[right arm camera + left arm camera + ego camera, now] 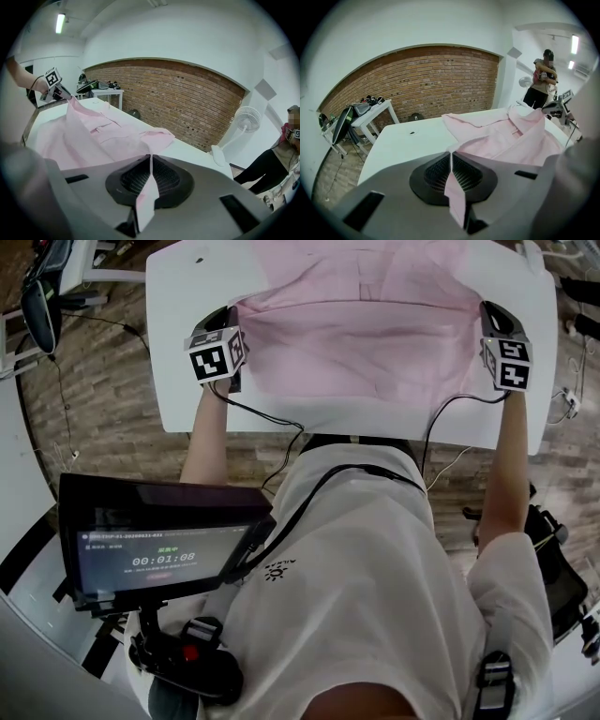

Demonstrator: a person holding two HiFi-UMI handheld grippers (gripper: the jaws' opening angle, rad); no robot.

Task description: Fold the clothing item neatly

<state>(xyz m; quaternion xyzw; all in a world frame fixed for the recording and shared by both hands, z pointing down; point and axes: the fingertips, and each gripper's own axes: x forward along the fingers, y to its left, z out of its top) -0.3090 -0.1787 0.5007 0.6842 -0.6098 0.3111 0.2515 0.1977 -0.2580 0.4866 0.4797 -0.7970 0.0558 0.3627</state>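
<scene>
Nearest to us is our own white top (375,596), with a dark screen (159,554) hanging at the chest, on the near side of the white table (187,381). Both our arms reach out over the table's near edge.

The pink shirt (361,324) lies spread across the middle of the table and runs on toward its far edge. Its near hem is lifted off the tabletop, stretched between our two grippers.

Our left gripper (228,315) is above the table's left part. In the left gripper view, its jaws (451,159) are pressed together on a thin edge of pink cloth, which passes between the ribbed pads and hangs out below them. From there the shirt (511,140) slopes down onto the table (403,145), with the collar toward the table's far end.

Our right gripper (489,310) is above the table's right part. In its own view, the jaws (150,164) are likewise clamped on a strip of the pink fabric (89,136). That view also shows the left gripper (54,82) across the table, holding up a peak of cloth.

Beyond the table are a brick wall (426,79), a white fan (246,119) and a small side table (370,110).
</scene>
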